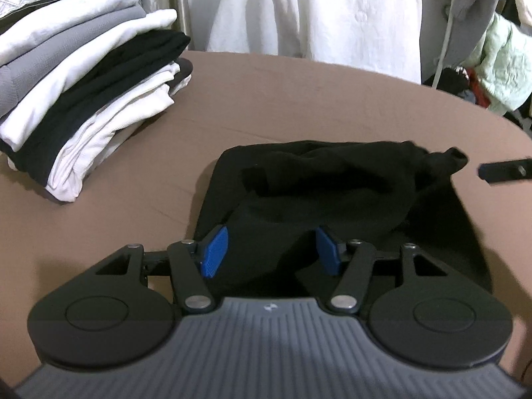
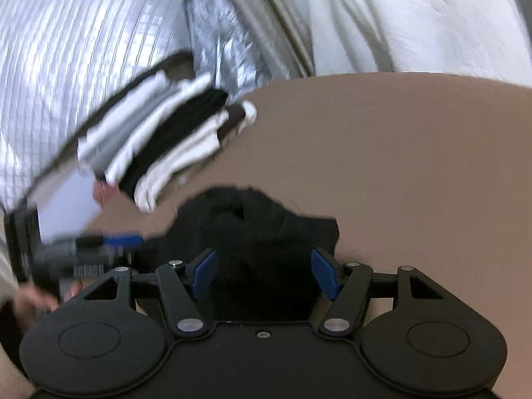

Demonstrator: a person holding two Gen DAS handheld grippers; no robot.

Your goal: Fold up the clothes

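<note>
A black garment (image 1: 332, 193) lies partly folded and bunched on the brown table (image 1: 299, 99). My left gripper (image 1: 271, 249) is over its near edge, open, its blue pads apart with black cloth below and between them but not pinched. One black finger of the other gripper (image 1: 505, 169) pokes in at the right, beside a loose corner of the cloth. In the blurred right wrist view, my right gripper (image 2: 262, 274) is open above the same black garment (image 2: 252, 232), pads clear of it. The left gripper (image 2: 99, 249) shows as a blur at the left.
A stack of folded white, grey and black clothes (image 1: 83, 106) stands at the back left of the table, the same stack (image 2: 159, 146) in the right wrist view. White fabric (image 1: 316, 13) hangs behind the table. More clothes (image 1: 498, 66) hang at the far right. A person's hand (image 2: 30, 299) is at the left edge.
</note>
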